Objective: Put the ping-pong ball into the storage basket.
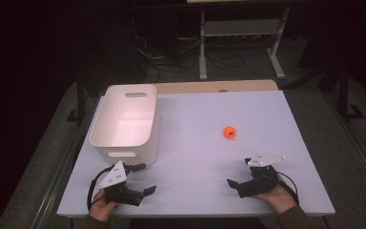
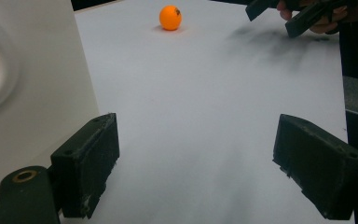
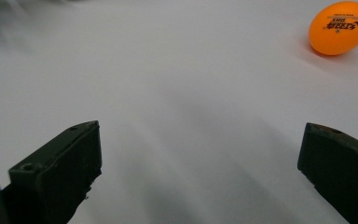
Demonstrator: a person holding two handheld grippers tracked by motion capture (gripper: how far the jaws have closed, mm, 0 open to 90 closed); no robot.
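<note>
Dark floor and a tangle of cables lie behind a pale lilac-white table top (image 1: 190, 143), which carries just two things.

Both grippers rest low near the table's near edge, with the person's hands behind them. The right gripper (image 1: 240, 172), near the near right corner, has its two black jaws spread wide; in the right gripper view bare table shows between them and the pads touch nothing. The left gripper (image 1: 145, 177), near the near left corner, is just as wide apart and equally empty, with bare table between its jaws in the left gripper view.

Ahead of the right gripper, toward the middle of the table and somewhat to the right, sits the small orange ping-pong ball with dark printed lettering (image 3: 339, 28), alone and well apart from both grippers; it also shows in the high view (image 1: 229, 131). Its place favours the right gripper for a pick-up, I judge, and the wide jaws suit closing around a round, light thing that could roll if nudged.

A white plastic bin with rounded corners and handle slots (image 1: 124, 121) stands by the far left corner, open side up and apparently empty, just ahead of the left gripper. It looks like the likely place for the ball.
</note>
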